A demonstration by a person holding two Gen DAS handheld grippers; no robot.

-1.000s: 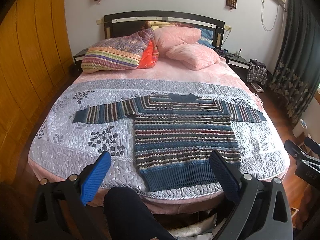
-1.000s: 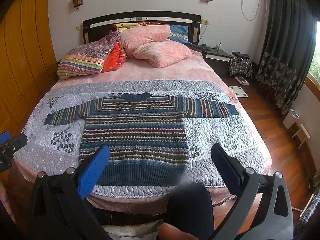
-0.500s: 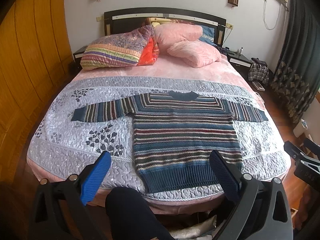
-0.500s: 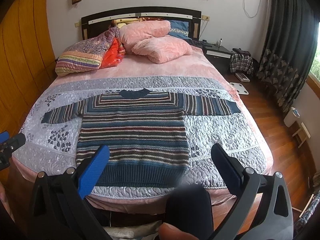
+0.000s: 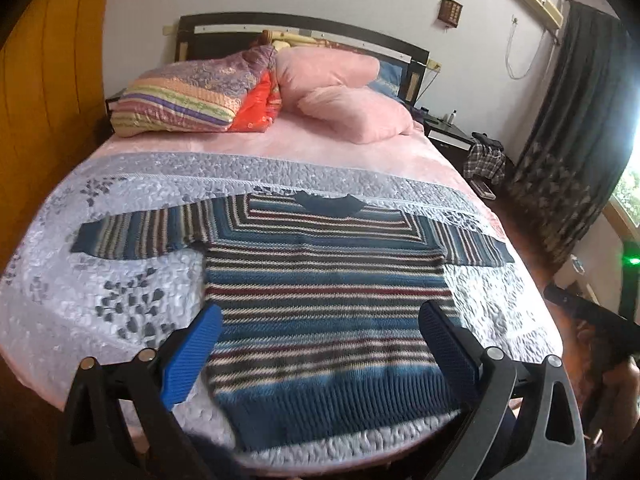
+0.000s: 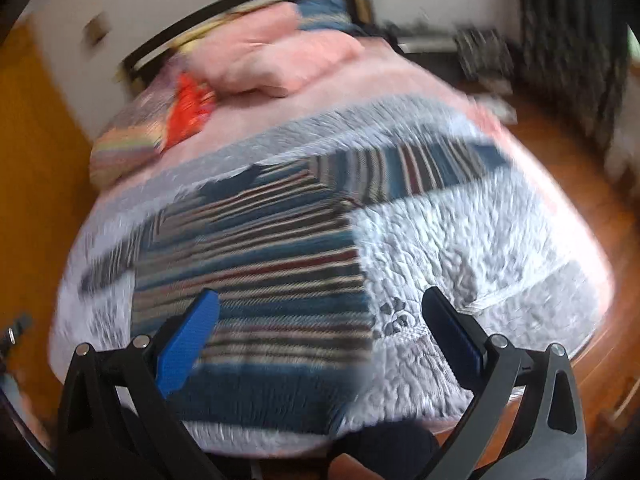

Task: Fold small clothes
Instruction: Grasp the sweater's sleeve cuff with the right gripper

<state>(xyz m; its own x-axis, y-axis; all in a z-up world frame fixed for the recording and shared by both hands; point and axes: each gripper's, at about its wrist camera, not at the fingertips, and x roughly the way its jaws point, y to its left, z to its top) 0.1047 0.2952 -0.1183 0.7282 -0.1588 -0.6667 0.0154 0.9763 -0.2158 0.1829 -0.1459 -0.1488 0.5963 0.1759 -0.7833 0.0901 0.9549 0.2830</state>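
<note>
1. Against the frame half a second ago, both cameras sit closer to the bed (image 5: 72, 208); the striped sweater (image 5: 320, 280) fills more of the left wrist view, its hem reaching down to the lower centre.
2. The right wrist view has gone from sharp to heavily smeared and tilted (the headboard now slants across the top), with the sweater (image 6: 256, 264) shifted to the left half and the grey quilt (image 6: 460, 256) filling the right half.
3. The sweater itself lies as before: flat on the quilt, front up, collar toward the pillows, both sleeves stretched straight out to the sides.
4. The left tongs (image 5: 320, 340) stand wide apart as they did earlier, empty, their two tips framing the sweater's lower body in the bottom of the frame.
5. The right tongs (image 6: 320, 324) are likewise spread wide and hold nothing; the left tip overlaps the sweater, the right tip the quilt.
6. Counts: one sweater with two sleeves, two tongs with two fingers each.
7. At the head of the bed, upper centre in the left view, lie two pink pillows (image 5: 352, 116), one multicoloured striped cushion (image 5: 180, 100) and one orange-red one (image 5: 256, 104).
8. Two small wall lamps (image 5: 450, 9) hang above the headboard.
</note>
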